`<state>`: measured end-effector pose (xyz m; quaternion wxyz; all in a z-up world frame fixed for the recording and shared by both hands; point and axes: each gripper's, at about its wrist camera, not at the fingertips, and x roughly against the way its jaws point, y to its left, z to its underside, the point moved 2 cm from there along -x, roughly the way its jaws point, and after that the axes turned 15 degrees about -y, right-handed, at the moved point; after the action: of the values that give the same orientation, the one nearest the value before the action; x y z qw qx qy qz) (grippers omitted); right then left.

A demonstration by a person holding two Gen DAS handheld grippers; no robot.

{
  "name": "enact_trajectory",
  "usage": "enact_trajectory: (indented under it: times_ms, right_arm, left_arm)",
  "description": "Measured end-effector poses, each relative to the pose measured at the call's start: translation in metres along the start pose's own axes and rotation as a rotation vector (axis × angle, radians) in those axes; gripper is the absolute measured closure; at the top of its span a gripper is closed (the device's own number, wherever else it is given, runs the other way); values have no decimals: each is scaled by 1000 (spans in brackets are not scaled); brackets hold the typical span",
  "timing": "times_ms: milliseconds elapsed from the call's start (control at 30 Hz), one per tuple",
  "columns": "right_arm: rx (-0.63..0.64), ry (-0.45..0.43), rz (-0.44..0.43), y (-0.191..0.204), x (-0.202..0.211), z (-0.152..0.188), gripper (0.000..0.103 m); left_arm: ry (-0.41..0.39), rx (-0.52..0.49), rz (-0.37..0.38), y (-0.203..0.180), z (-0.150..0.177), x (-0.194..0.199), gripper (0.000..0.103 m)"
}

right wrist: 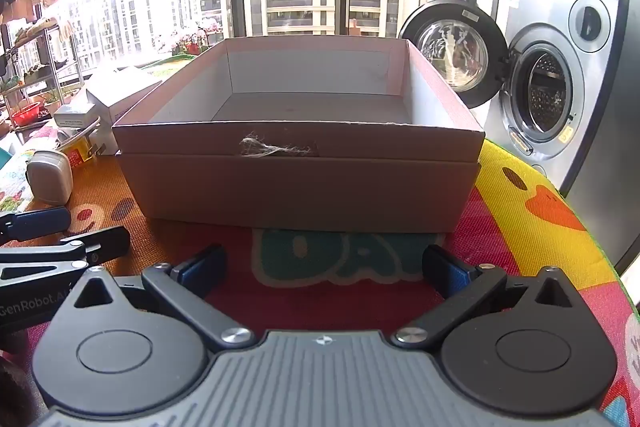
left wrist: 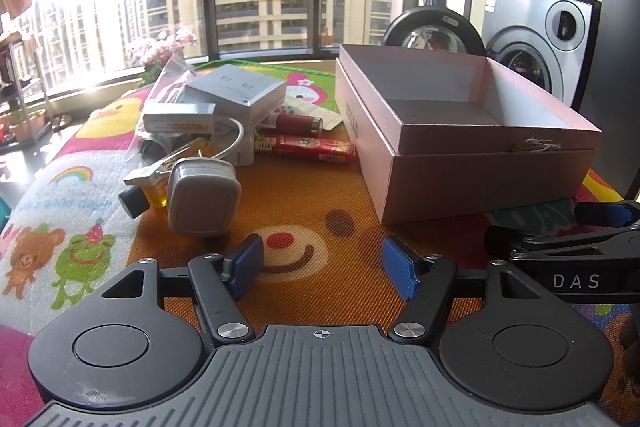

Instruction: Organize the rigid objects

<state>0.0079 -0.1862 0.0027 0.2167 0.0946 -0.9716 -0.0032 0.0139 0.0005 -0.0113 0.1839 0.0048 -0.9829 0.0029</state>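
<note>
An open pink cardboard box (left wrist: 472, 163) stands empty on the colourful mat, and fills the right wrist view (right wrist: 296, 183). To its left lies a pile: a grey charger plug (left wrist: 202, 201), a small yellow bottle (left wrist: 154, 195), a red lighter (left wrist: 316, 147), a dark red tube (left wrist: 296, 123), a silver box (left wrist: 240, 91) and a small white box (left wrist: 178, 117). My left gripper (left wrist: 322, 265) is open and empty, just in front of the plug. My right gripper (right wrist: 322, 267) is open and empty, in front of the box; it also shows in the left wrist view (left wrist: 560, 231).
A washing machine (right wrist: 556, 99) with its door open (right wrist: 456, 51) stands behind the table at the right. Large windows are behind. A shelf rack (right wrist: 36, 83) stands at the far left. The mat's edge (right wrist: 592, 239) drops off at the right.
</note>
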Motion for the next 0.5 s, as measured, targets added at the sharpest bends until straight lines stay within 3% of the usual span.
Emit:
enact_trajectory:
  times_ms: [500]
  right_arm:
    - [-2, 1, -1, -1, -1, -1, 0]
  left_arm:
    - [0, -1, 0, 2, 0, -1, 31]
